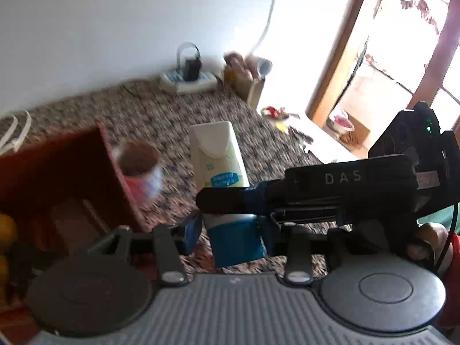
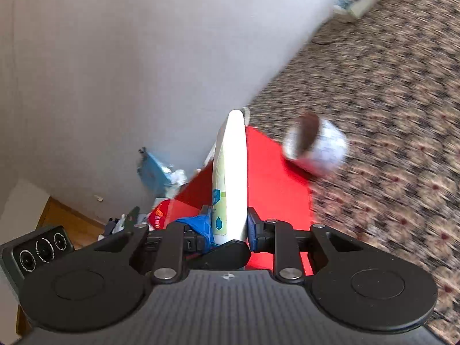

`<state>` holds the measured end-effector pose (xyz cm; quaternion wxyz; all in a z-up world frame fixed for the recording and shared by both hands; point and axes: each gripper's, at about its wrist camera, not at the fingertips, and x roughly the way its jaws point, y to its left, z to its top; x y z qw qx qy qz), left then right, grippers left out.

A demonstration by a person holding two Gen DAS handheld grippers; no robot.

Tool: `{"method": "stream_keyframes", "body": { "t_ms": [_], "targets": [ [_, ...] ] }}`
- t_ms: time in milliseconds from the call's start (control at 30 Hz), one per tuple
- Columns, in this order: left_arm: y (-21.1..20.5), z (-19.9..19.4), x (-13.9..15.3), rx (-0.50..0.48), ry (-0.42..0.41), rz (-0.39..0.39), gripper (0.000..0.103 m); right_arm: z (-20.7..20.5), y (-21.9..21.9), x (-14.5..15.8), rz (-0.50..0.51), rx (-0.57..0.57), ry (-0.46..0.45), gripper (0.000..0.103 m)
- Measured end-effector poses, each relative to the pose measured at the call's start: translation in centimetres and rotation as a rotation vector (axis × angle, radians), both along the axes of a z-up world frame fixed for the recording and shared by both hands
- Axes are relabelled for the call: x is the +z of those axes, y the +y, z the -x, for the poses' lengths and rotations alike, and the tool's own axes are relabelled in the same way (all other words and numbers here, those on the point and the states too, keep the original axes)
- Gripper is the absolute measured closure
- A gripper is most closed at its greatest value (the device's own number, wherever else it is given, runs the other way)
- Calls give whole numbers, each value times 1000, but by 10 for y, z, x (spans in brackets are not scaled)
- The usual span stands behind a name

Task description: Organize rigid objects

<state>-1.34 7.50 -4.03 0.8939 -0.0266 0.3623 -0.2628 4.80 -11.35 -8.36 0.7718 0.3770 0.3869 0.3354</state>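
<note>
A cream plastic bottle [image 1: 218, 155] with a blue cap end [image 1: 234, 238] is held upright above the patterned carpet [image 1: 172, 115]. My left gripper [image 1: 230, 230] is shut on its blue lower end. My right gripper [image 2: 230, 227] is shut on the same bottle [image 2: 231, 172], seen edge-on; its body crosses the left wrist view from the right [image 1: 345, 184]. A paper cup [image 1: 141, 169] with a brown inside stands beside a red box [image 1: 72, 172]. It also shows in the right wrist view [image 2: 316, 143], next to the red box [image 2: 273, 178].
A white power strip [image 1: 189, 82] with a black plug lies by the wall. A cardboard item [image 1: 253, 86] and clutter sit near the doorway [image 1: 359, 57]. In the right wrist view a blue object [image 2: 152, 169] and small packets [image 2: 158, 212] lie by the wall.
</note>
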Motion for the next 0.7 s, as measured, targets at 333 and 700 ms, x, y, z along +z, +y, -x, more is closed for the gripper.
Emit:
{"method": "stream_keyframes", "body": {
  "t_ms": [333, 700],
  "targets": [
    [71, -11, 21, 151, -24, -26, 64, -34, 76, 10, 39, 133, -17, 96],
    [116, -22, -4, 250, 54, -25, 64, -46, 126, 4, 208, 207, -17, 97]
  ]
}}
